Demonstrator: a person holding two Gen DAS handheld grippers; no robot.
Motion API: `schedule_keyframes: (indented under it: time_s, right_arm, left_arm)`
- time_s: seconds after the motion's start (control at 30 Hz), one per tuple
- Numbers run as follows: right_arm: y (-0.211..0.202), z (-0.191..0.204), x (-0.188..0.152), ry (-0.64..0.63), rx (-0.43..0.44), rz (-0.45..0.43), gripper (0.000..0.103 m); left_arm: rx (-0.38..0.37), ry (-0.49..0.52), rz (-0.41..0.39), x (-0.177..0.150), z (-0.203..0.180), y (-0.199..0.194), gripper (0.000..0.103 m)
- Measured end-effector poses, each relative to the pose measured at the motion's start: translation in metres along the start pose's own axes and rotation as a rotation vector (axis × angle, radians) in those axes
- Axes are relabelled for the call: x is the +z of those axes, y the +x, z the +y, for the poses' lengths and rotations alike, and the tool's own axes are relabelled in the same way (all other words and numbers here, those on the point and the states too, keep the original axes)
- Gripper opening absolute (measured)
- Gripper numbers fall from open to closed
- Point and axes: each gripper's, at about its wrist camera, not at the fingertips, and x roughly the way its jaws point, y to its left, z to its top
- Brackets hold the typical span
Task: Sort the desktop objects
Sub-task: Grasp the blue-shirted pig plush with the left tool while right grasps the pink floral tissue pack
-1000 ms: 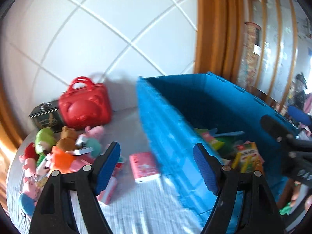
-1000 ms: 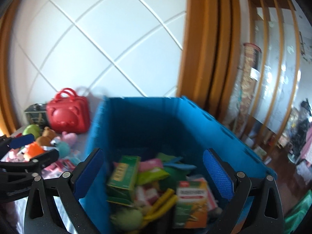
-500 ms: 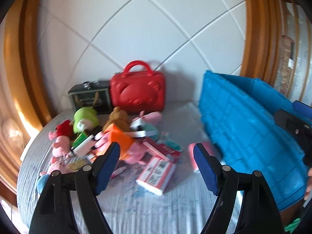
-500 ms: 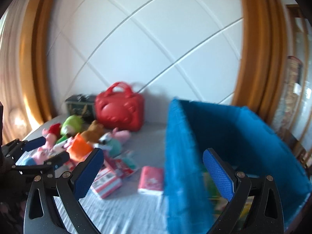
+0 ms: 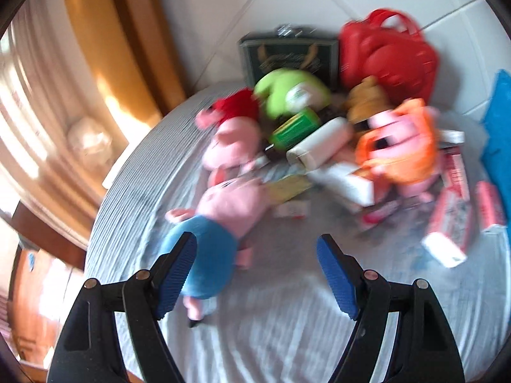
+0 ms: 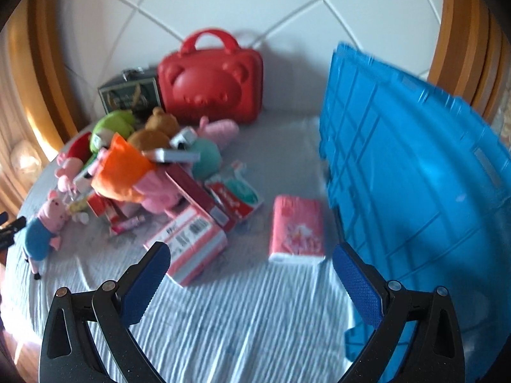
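white quilted wall panels with wooden trim stand behind a table covered in a pale striped cloth (image 6: 242, 325). against the wall sit a red bear-faced case (image 6: 212, 87) and, just beside it on the left, a dark tin box (image 6: 129, 95). in front of them lies a heap of soft toys and packets: a green plush (image 5: 292, 92), a brown bear (image 6: 156, 129), an orange-dressed pig plush (image 6: 123, 170) and red-and-white cartons (image 6: 191, 239). a pig plush in a blue outfit (image 5: 220, 223) lies apart at the left edge of the heap, close in front of the left gripper (image 5: 255, 274), whose blue-padded jaws are spread wide with nothing between them. the right gripper (image 6: 250, 282) is likewise spread and empty, hovering over the cloth. a pink tissue pack (image 6: 297, 228) lies flat between the cartons and the blue crate (image 6: 415, 191), just beside the crate's ribbed wall.
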Motion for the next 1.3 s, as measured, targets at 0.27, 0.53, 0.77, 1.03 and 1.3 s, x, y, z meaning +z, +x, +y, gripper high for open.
schedule_keyframes:
  time_s: [0.27, 0.53, 0.77, 1.03, 1.3]
  right_arm:
    - [0.087, -0.013, -0.007, 0.055, -0.103, 0.14, 0.103]
    - [0.15, -0.022, -0.018, 0.072, -0.2, 0.153, 0.103]
    - [0.19, -0.035, -0.021, 0.106, -0.377, 0.072, 0.103]
    - [0.205, -0.03, -0.025, 0.094, -0.531, 0.061, 0.103]
    - [0.215, -0.034, -0.031, 0.181, -0.518, 0.091, 0.103]
  left_arm:
    - [0.032, 0.016, 0.176, 0.0, 0.05, 0.077, 0.077]
    - [0.059, 0.069, 0.268, -0.002, 0.046, 0.117, 0.083]
    - [0.108, 0.123, 0.339, 0.006, 0.036, 0.141, 0.09]
    - [0.063, 0.089, 0.429, 0.017, 0.041, 0.168, 0.09]
    - [0.04, 0.095, 0.452, 0.017, 0.039, 0.177, 0.09]
